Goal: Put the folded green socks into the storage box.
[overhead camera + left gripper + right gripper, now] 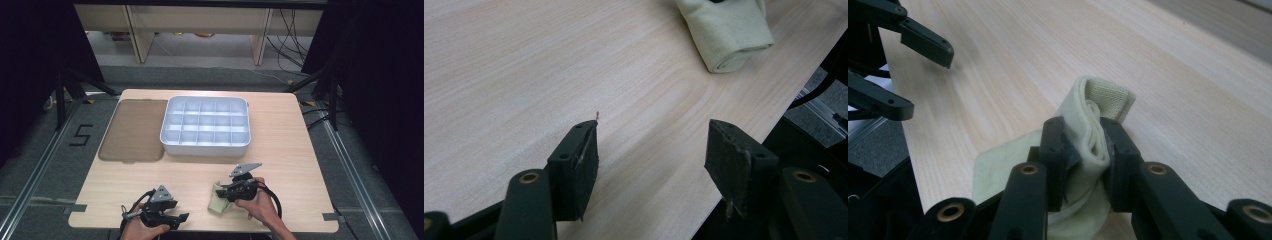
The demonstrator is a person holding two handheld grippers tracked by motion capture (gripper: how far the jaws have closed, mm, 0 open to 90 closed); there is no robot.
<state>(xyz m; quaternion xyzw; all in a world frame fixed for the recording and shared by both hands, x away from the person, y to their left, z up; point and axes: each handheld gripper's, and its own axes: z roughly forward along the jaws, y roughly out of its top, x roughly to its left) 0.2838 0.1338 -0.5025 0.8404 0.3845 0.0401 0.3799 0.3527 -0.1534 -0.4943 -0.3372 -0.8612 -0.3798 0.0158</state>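
Fingers [1083,145] of right gripper pinch the folded cloth [1098,107]; left gripper [651,150] wide, empty.
Cloth gathered at table [280,135] front edge; the white 15-cell tray [172,137] has no cloth in it yet.

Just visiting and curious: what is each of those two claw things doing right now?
Left gripper: open, nothing between its jaws.
Right gripper: closed on the folded pale yellow-green cloth.

Pale cloth [1088,145] in right tool [1083,150]

A compartment tray [205,126] sits at the table's [290,150] far centre, a flat lid [133,130] just left of it; near the front edge lies a folded cloth [219,202], right of centre.
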